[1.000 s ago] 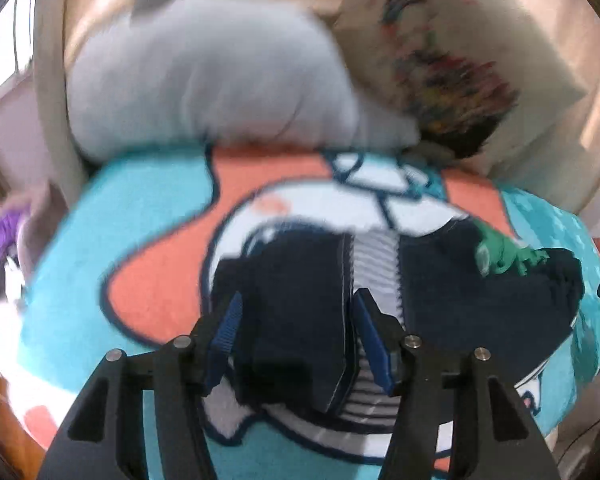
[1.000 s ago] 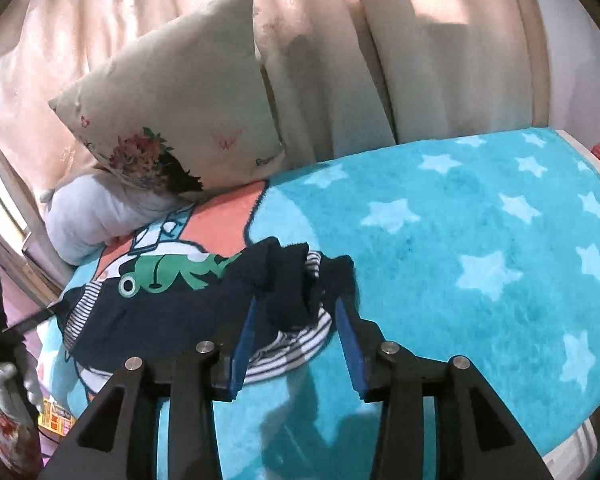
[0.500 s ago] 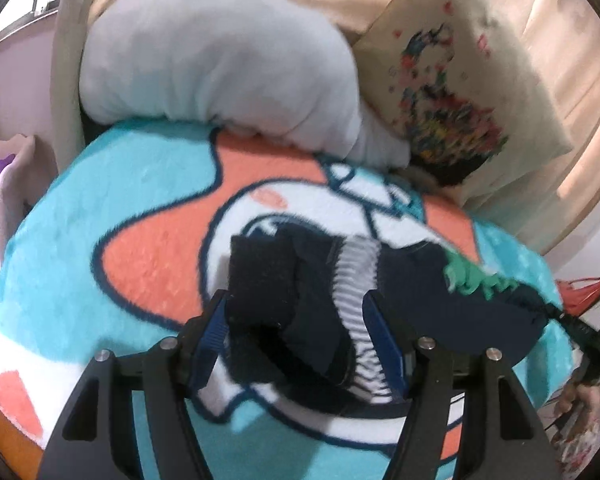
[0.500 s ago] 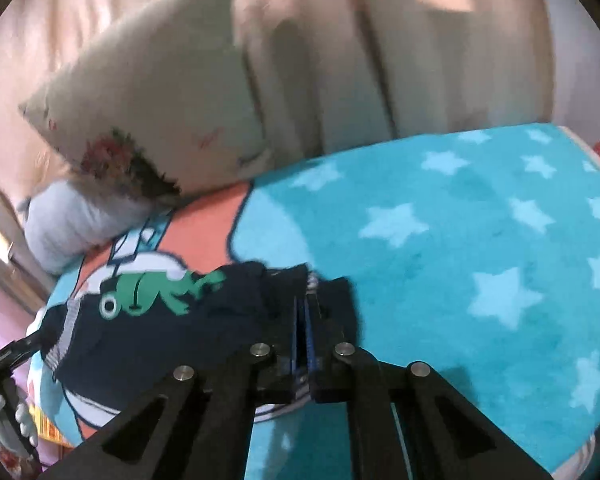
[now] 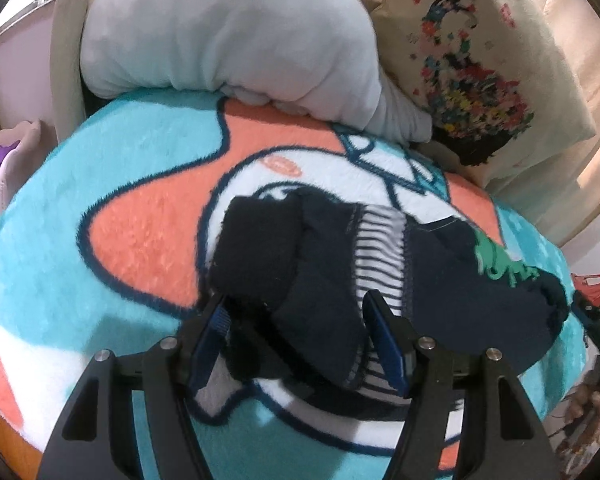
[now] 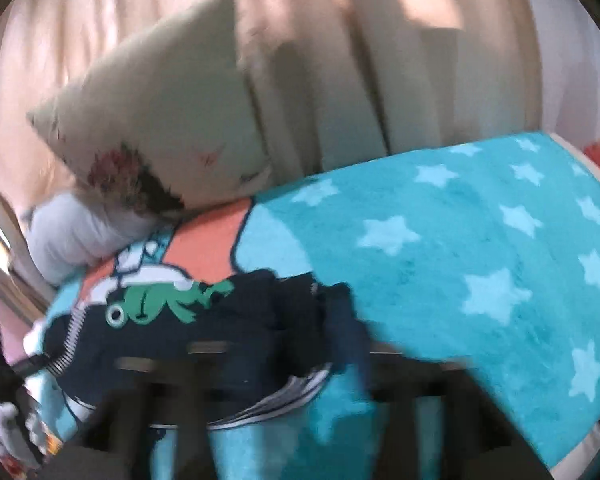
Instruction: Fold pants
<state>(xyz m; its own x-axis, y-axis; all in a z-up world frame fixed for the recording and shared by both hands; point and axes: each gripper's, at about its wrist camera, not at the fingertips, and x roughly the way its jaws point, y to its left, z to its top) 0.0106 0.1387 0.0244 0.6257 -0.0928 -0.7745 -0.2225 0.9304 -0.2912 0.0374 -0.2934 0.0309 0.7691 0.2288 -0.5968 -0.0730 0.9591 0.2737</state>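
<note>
On the bed, dark navy pants (image 5: pixel 440 280) lie bunched on a fuzzy blanket (image 5: pixel 140 184) w/ teal, orange & white cartoon print. Pants show a striped inner band near the middle and a green frog patch (image 6: pixel 160 300) toward 1 end.

Left gripper (image 5: pixel 300 344) has its 2 blue-padded fingers (image 5: pixel 384 344) spread apart, w/ a folded-over dark flap of the pants sitting between them; pads aren't pressing the cloth as far as I can see.

Right gripper (image 6: pixel 320 360) is heavily blurred at the bottom of its view, low over the other end of the pants; can't tell if its fingers are apart or together, or whether they grip cloth.

Behind the pants: a grey pillow (image 5: pixel 228 32) and a cream cushion (image 5: pixel 480 64) w/ a floral print, leaning against beige curtains (image 6: pixel 340 40). Blanket's far side is teal w/ pale stars.
</note>
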